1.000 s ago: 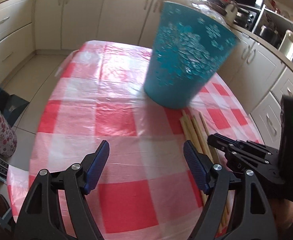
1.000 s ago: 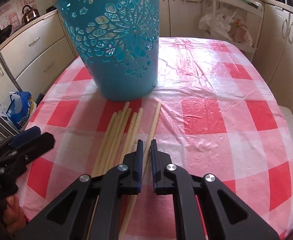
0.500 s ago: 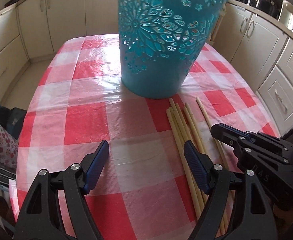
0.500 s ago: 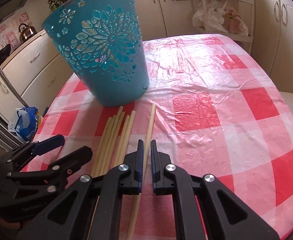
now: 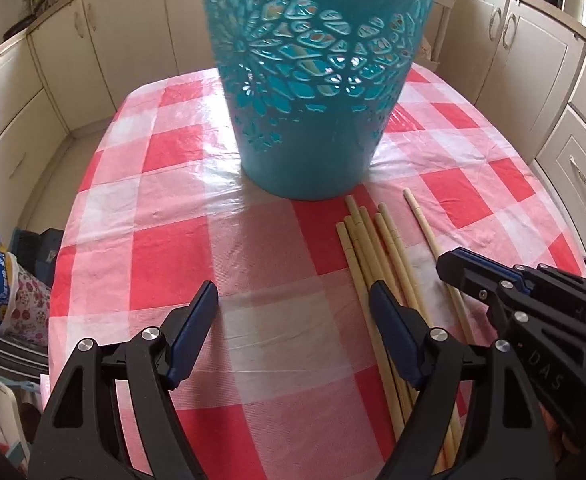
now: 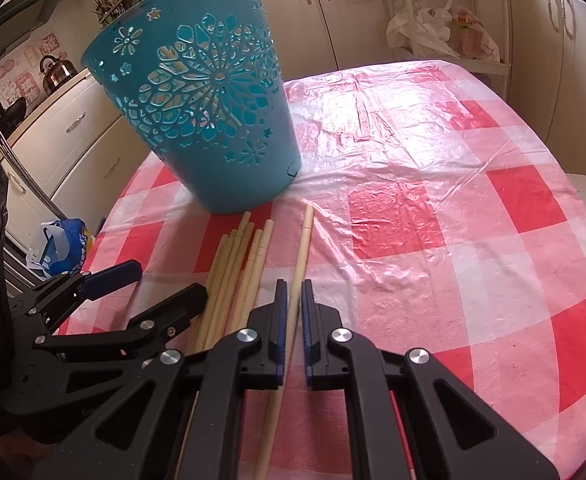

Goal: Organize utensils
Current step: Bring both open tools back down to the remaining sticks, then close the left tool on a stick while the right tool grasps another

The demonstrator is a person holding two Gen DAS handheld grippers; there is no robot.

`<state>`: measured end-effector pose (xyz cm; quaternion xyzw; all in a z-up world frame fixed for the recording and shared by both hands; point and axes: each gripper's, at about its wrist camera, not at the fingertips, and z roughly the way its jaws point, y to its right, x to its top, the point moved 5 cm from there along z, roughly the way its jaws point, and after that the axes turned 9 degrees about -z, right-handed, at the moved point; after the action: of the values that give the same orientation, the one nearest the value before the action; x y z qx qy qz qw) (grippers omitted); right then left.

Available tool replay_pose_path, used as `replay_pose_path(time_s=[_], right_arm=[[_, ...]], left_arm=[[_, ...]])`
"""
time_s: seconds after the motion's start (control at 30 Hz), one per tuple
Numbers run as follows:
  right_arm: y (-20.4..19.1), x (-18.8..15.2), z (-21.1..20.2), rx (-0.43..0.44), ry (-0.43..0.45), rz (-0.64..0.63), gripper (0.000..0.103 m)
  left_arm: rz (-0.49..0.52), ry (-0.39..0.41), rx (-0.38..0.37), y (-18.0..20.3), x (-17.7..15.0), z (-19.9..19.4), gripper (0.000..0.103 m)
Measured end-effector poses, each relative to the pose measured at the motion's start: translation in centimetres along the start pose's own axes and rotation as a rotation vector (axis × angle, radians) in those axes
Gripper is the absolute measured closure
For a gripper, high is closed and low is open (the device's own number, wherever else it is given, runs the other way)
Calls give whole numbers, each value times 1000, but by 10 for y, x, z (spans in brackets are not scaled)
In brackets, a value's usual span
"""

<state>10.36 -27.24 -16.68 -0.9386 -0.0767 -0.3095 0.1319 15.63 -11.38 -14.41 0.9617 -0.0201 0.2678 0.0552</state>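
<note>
Checkered table: right gripper nearly closed, apparently around one chopstick; left gripper open, empty; basket seemingly unfilled.

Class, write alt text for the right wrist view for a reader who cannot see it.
The right tongs are closed around one wooden chopstick on a red-checked tablecloth. More chopsticks lie left, before a teal cut-out basket; the open left tongs are beside them.
</note>
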Motion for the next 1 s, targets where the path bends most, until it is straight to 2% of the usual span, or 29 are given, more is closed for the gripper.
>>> replay_pose_path(time_s=[0.07, 0.23, 0.33, 0.4, 0.57, 0.6, 0.73, 0.9, 1.0], right_arm=[[1, 0, -1, 1, 0, 6, 95], [1, -1, -1, 2, -3, -1, 95], [-1, 2, 1, -5, -13, -18, 95], [-3, 5, 4, -16, -23, -40, 95], [-6, 7, 4, -53, -46, -100, 97], [-5, 6, 3, -61, -51, -106, 97], [0, 8, 3, -61, -69, -115, 96], [0, 17, 10, -83, -78, -138, 96], [-3, 15, 8, -92, -79, -159, 96]], left_arm=[[23, 3, 23, 2, -1, 1, 29], [27, -5, 17, 3, -1, 1, 30], [70, 8, -11, 9, 0, -1, 41], [117, 9, -49, 15, 0, -2, 53], [238, 3, -165, 19, 0, -3, 62], [264, -2, -181, 17, 1, -3, 68], [305, -46, -203, 8, 7, -4, 83], [329, -85, -177, 13, 10, -2, 83], [327, -88, -188, 18, 10, 0, 93]])
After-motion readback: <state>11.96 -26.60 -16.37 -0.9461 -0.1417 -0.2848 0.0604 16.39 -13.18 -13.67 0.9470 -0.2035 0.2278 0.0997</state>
